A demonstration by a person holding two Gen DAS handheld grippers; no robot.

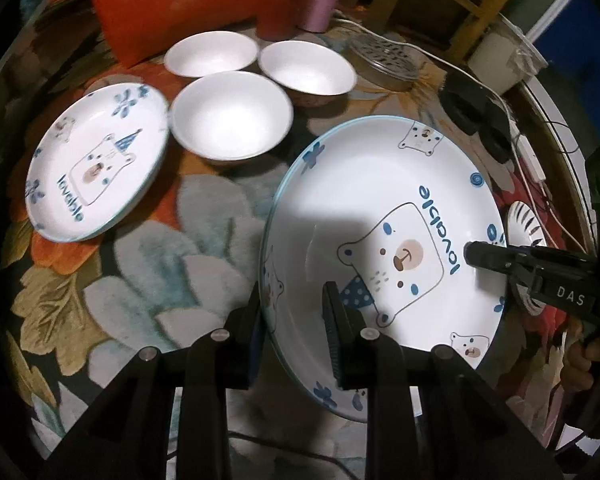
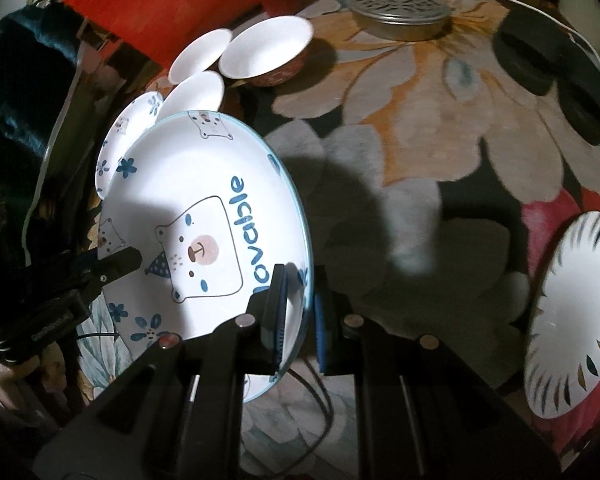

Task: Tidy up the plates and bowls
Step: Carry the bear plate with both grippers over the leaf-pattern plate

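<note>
Clearly the step in hand is carrying the large white ceramic plate with the blue rim and cartoon bear (image 1: 384, 240), held clear of the flower-patterned tablecloth (image 1: 148, 264): the left gripper (image 1: 296, 336) pinches its near rim, and the right gripper (image 2: 300, 316) pinches the opposite rim. The matching bear plate (image 1: 96, 164) lies flat beside three plain white bowls (image 1: 231, 114). Next, I judge, both grippers must bring the held plate level over its twin, lower together and only then let go.
</note>
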